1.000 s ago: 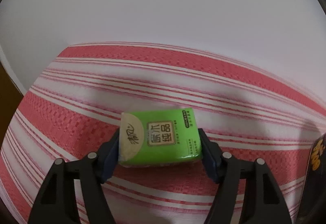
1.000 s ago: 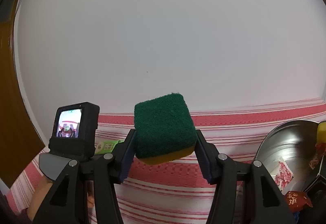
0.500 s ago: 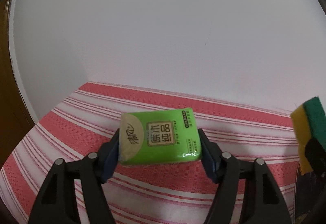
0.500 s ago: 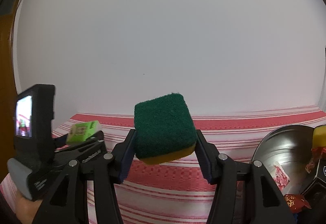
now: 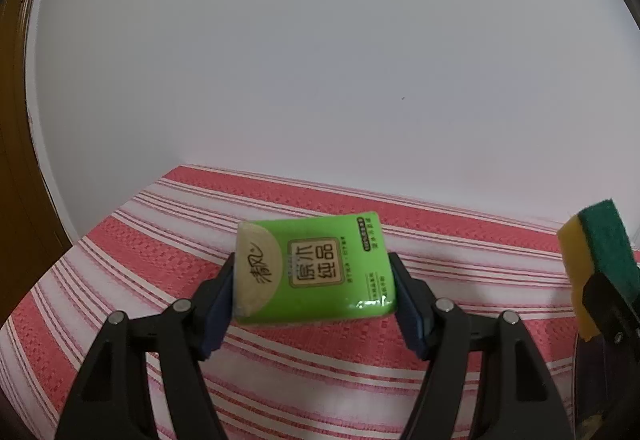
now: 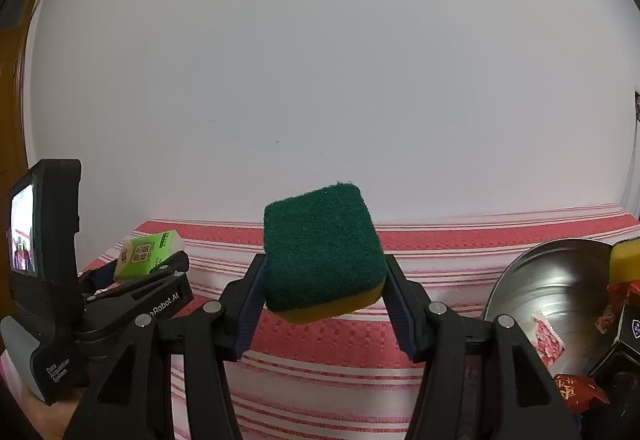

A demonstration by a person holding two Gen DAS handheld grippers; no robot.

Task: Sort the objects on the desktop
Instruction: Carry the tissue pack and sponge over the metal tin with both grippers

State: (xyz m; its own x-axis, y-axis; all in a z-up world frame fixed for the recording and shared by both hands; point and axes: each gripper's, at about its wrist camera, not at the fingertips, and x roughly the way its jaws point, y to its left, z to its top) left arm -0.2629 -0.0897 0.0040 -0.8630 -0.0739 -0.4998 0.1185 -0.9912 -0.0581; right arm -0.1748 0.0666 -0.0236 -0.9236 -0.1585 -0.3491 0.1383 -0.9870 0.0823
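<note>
The left tongs (image 5: 314, 290) are clamping a green tissue pack (image 5: 316, 268) by its two short ends, the blue pads pressing against each side. The pack is hanging clear above the worktop (image 5: 320, 372), which is wearing a red and white striped cloth, and its printed face is tilting toward the camera. At about three o'clock in the left wrist view, the sponge (image 5: 600, 260) is showing edge-on, yellow layer to the left and green to the right.

The right tongs (image 6: 324, 294) are gripping that sponge (image 6: 322, 248) from both sides, green scouring face up and yellow foam underneath, and it too is sitting above the striped cloth without touching it. At nine o'clock in the right wrist view, the left tongs (image 6: 150, 272) are appearing with the tissue pack (image 6: 146, 254) between them, and a small screen (image 6: 22, 232) on the handle is glowing. At four o'clock a steel bowl (image 6: 560, 280) is lying tipped on its side, with red wrapped packets (image 6: 576, 392) and another yellow sponge piece (image 6: 624, 258) around its mouth. A white wall (image 6: 320, 60) is filling the background behind the worktop.
</note>
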